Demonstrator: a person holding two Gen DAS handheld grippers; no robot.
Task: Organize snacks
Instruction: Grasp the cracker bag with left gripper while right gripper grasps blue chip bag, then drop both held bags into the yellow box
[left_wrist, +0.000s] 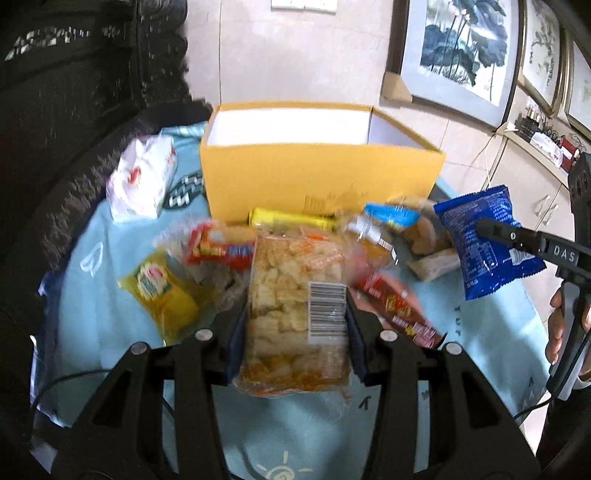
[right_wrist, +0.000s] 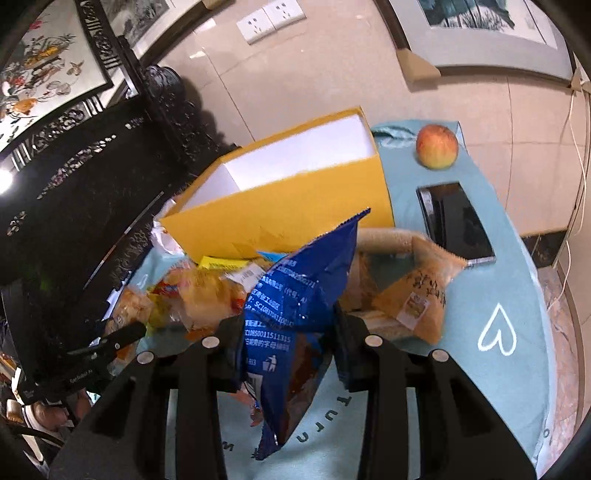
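Snacks on my table, itemised. Left gripper (left_wrist: 293, 325) pinches a clear cracker pack (left_wrist: 291, 295): crinkly film, pale square pieces inside, white barcode sticker facing me, lifted above the pile. Right gripper (right_wrist: 288, 332) pinches a blue pouch (right_wrist: 295, 306): glossy foil, zigzag-cut edges, dense white print too small for me to read beyond a digit string and a bin symbol. In the left view one right finger (left_wrist: 517, 236) shows the letters "DAS".

Box (left_wrist: 321, 177): yellow card outside, white inside, open top, standing behind the pile on the cloth (left_wrist: 96, 295).

Pile in front of the box:
- yellow wrapper (left_wrist: 291, 218), long, flat against the box wall
- red-and-yellow packet (left_wrist: 221, 247), blurred print
- yellow bag (left_wrist: 166, 291), round logo I cannot read
- dark red bar (left_wrist: 402, 314), lying diagonally
- tan pouch (right_wrist: 417, 295), translucent, small label

Cloth: light blue, soft weave, white heart outline (right_wrist: 496, 332) and letters "turn".

Elsewhere: white bag (left_wrist: 144, 177) left of the box; apple (right_wrist: 437, 146), red-yellow, and phone (right_wrist: 456, 221), black glass, right of it.
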